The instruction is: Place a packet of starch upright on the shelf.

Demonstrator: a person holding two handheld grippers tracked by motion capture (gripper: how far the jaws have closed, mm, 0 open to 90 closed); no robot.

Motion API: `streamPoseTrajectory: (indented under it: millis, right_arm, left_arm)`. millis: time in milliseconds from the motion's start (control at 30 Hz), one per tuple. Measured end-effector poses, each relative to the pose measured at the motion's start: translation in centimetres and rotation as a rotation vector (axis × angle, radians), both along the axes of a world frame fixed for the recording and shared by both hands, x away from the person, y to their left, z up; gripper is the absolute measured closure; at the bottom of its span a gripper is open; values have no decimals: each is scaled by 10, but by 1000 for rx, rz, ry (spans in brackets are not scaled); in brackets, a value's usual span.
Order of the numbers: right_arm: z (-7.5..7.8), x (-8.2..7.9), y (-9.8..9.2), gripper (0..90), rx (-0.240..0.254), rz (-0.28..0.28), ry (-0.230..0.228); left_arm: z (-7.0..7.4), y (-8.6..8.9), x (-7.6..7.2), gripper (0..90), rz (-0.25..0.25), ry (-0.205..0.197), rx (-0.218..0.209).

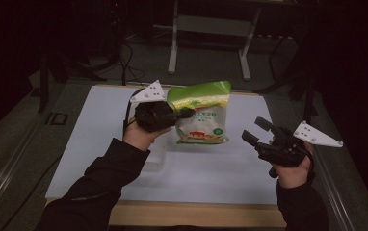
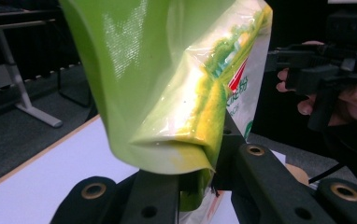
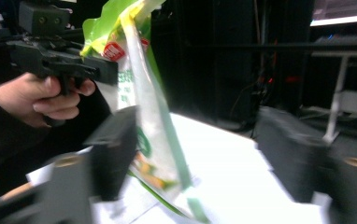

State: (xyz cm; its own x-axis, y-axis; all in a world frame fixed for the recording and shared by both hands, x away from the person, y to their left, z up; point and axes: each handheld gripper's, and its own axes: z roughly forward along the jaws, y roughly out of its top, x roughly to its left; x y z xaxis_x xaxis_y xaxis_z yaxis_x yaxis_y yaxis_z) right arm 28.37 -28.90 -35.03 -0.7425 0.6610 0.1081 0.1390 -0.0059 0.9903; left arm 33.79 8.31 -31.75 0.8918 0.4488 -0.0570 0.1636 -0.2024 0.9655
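While the left hand-held gripper [image 1: 188, 113] pinches the green-topped snack bag [image 1: 202, 113] at its side, the high view shows the bag lifted upright over the white worktop [image 1: 100, 134], the right hand-held gripper [image 1: 259, 131] spread wide just beside it, gripping nothing. From the left gripper view, crumpled green film sits clamped between the jaws. From the right gripper view, the bag [image 3: 144, 116] hangs between parted jaws: lifted, apparently awaiting a second grip.

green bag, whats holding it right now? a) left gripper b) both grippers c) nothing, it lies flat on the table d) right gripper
a: the left gripper has its jaws shut on the green bag, while the right gripper is open and apart from it.
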Motion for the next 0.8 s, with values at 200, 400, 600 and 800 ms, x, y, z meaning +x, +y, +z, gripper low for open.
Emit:
streamPoseTrajectory:
  millis: [200,400,600,800]
  right_arm:
    - [-13,0,-6,120,2,-3,16]
    - [-22,0,-12,120,-25,5,40]
    - [-29,1,-17,122,-14,7,75]
    - [-33,1,-16,124,-31,21,95]
  left_arm:
    - [-1,20,10,837,42,-43,44]
    - [-8,41,26,837,78,-59,69]
    - [-15,65,42,837,74,-87,66]
    - [-18,83,62,837,100,-99,62]
